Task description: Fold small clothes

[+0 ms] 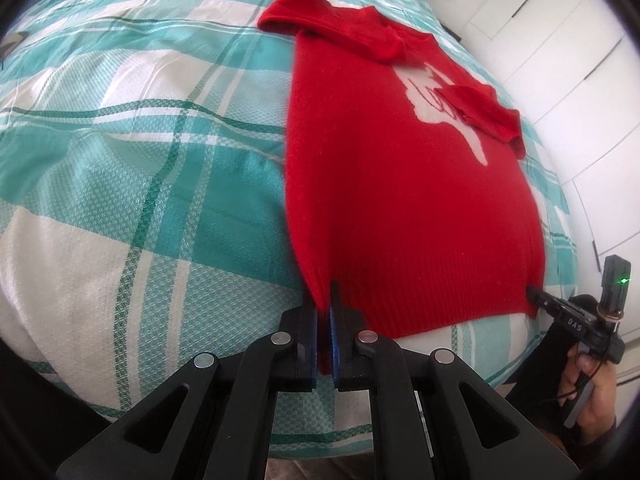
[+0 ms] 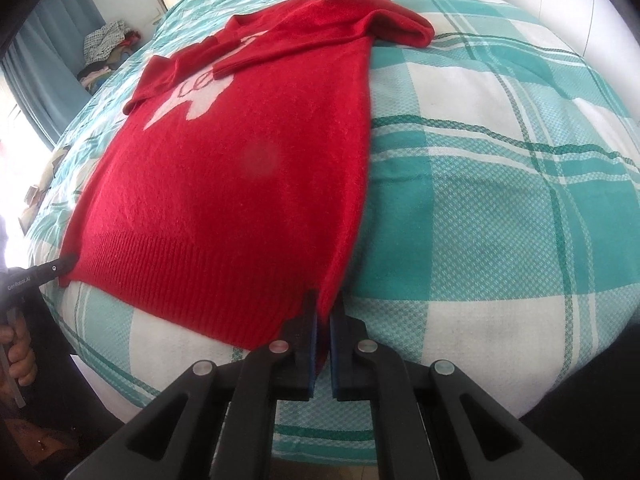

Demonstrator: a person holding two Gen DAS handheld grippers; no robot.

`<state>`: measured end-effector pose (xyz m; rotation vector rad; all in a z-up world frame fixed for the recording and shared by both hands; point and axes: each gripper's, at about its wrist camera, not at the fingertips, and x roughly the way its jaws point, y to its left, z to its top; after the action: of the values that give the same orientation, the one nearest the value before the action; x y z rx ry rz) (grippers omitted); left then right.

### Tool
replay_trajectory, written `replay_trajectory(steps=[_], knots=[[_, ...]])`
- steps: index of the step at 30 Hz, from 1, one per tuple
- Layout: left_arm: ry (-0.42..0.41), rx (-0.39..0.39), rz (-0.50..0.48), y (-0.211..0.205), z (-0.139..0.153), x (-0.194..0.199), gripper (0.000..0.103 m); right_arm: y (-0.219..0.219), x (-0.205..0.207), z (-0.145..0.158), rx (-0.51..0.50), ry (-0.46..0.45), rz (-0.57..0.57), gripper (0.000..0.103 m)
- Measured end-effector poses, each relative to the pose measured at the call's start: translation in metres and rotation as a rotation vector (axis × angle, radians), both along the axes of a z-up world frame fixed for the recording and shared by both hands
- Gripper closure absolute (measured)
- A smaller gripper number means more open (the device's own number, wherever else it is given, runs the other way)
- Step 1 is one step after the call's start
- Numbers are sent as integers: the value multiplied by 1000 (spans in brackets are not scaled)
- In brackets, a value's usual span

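A small red knit sweater (image 1: 400, 184) with a white motif lies flat on the bed, both sleeves folded in over its chest. It also shows in the right wrist view (image 2: 248, 184). My left gripper (image 1: 325, 300) is shut on the left corner of the ribbed hem. My right gripper (image 2: 324, 304) is shut on the right corner of the hem. The right gripper also shows in the left wrist view (image 1: 534, 293), pinching that corner. The left gripper shows in the right wrist view (image 2: 68, 263) at the far hem corner.
The bed has a teal and white checked cover (image 1: 140, 160). White wardrobe doors (image 1: 560, 40) stand on the right of the bed. A pile of clothes (image 2: 106, 50) and a blue curtain (image 2: 52, 52) are beyond the bed's left side.
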<state>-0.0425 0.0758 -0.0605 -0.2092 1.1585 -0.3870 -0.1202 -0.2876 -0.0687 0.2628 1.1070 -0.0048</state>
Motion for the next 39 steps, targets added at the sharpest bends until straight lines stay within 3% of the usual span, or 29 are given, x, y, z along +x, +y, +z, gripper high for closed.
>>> replay_trajectory(steps=[7,10,12,13,17,19,23,29,34,39], knots=[[-40,-35,18,10,4,-12,94,-5,-12,3,54,-26,-23,90],[-52,-16,5,7,9,-18,85,-8,-19,7,66,-24,-23,74],[-65,11,-4,3,14,-21,74,-8,-23,9,58,-24,-25,64],[-73,27,-8,-1,17,-23,71,-8,-25,10,53,-23,-25,63],[-137,98,-9,-9,37,-36,43,-10,-32,12,43,-21,-34,59],[-192,127,1,-9,52,-42,37,-12,-36,16,31,-29,-47,55],[-289,119,47,-2,83,-42,16,-18,-41,27,-21,-71,-78,48],[-361,74,111,-3,104,-10,13,-27,-35,42,-103,-123,-107,45],[-388,-28,175,-2,107,18,9,-30,-36,51,-145,-142,-112,45],[-405,18,194,-10,87,36,9,-30,-38,62,-178,-162,-129,44]])
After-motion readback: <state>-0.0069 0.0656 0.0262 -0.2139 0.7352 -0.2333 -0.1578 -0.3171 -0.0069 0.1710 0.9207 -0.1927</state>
